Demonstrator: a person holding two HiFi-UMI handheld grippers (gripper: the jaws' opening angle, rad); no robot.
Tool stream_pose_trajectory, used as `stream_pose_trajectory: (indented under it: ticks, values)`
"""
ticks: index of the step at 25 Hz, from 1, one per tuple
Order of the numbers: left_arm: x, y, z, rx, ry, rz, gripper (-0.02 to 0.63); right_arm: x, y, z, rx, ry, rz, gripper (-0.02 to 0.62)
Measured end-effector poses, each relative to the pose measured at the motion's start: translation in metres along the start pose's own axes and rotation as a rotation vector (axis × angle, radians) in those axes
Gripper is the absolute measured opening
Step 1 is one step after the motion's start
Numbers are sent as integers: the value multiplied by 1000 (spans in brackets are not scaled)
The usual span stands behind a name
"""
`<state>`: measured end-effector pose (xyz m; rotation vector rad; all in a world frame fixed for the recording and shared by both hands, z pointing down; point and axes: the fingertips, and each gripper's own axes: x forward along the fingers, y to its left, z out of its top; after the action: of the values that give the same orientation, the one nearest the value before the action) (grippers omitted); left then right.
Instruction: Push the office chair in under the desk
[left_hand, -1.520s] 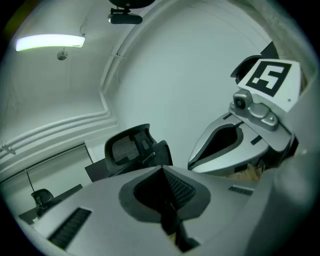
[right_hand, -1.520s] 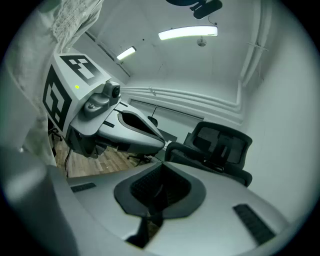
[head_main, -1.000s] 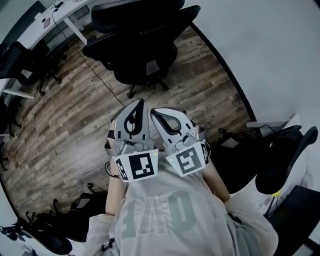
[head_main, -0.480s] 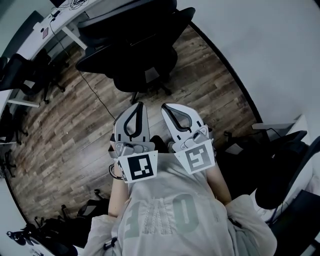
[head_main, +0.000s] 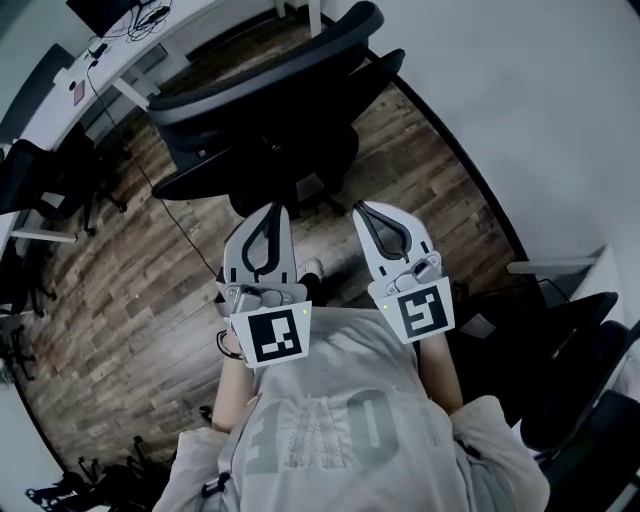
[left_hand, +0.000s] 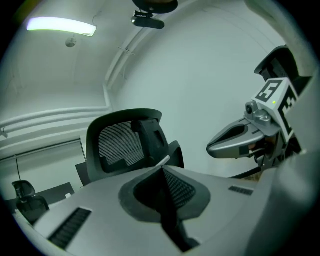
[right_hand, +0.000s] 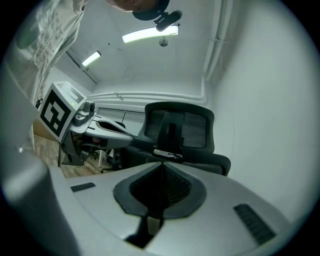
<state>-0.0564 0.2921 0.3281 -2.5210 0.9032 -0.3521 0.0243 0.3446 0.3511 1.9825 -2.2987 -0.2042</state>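
Both my tools are pinched together and empty. Left gripper (head_main: 272, 210) and right gripper (head_main: 363, 208) are level, side by side, as blunt pushers for the backrest, I'd say. The office chair (head_main: 270, 110) is just ahead, untouched, with its back to me. The desk (head_main: 118, 72) lies beyond it. Since a second ago the chair has come nearer and my grippers have spread apart.

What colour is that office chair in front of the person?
The chair is black; the head view shows it best.
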Motion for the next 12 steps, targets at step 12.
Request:
stream_pose_trajectory:
  ticks: [12]
  values:
    - [49,56,-22,-75,10,-56,17,85,-40,10,19,6,-26,21]
